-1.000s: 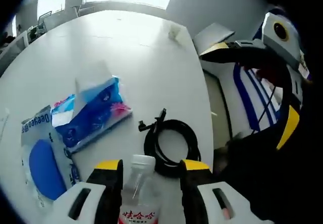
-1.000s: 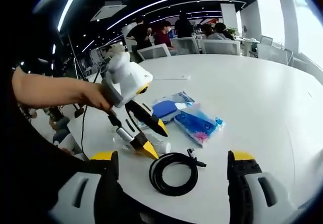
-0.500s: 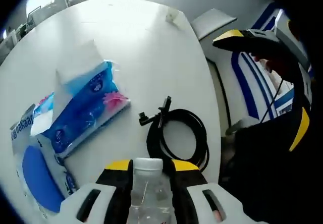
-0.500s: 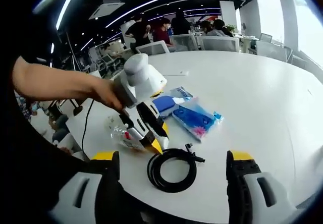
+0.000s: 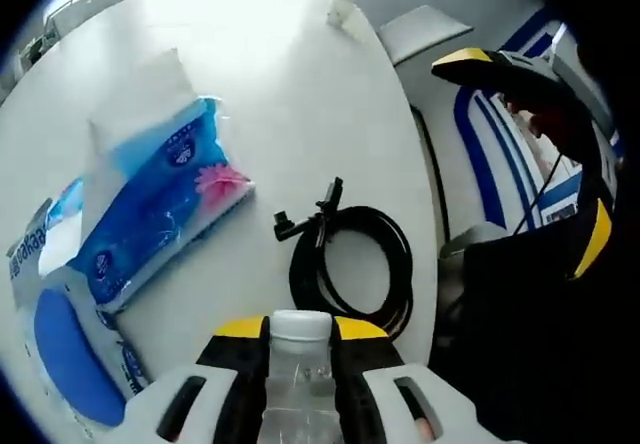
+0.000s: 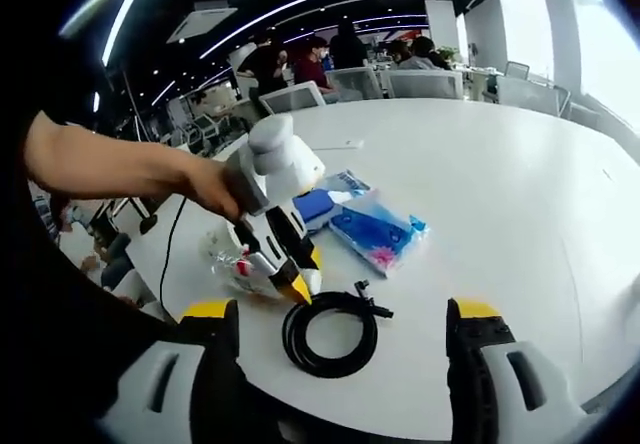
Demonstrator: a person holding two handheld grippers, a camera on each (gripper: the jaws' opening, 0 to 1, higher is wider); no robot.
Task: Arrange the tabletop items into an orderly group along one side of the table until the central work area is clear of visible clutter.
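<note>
A clear water bottle (image 5: 298,364) with a white cap sits between my left gripper's (image 5: 300,329) yellow-tipped jaws, which are shut on its neck. In the right gripper view a hand holds that left gripper (image 6: 297,284) low over the white table (image 6: 500,194), with the bottle (image 6: 232,262) lying on its side. A black coiled cable (image 5: 352,269) lies just beyond the cap. A blue tissue pack (image 5: 160,204) and a blue-and-white packet (image 5: 60,344) lie to its left. My right gripper (image 6: 342,312) stands wide open, hovering near the cable (image 6: 330,329).
The tissue pack (image 6: 375,229) and blue packet (image 6: 315,204) lie behind the cable. A small white scrap (image 5: 340,12) sits near the table's far edge. White chairs (image 6: 300,96) and seated people are beyond the table. The right gripper's fingers (image 5: 500,69) reach in past the table edge.
My left jaws have closed from wide around the bottle's neck to shut on it. The left view has crept forward. The right gripper stays open, almost still.
</note>
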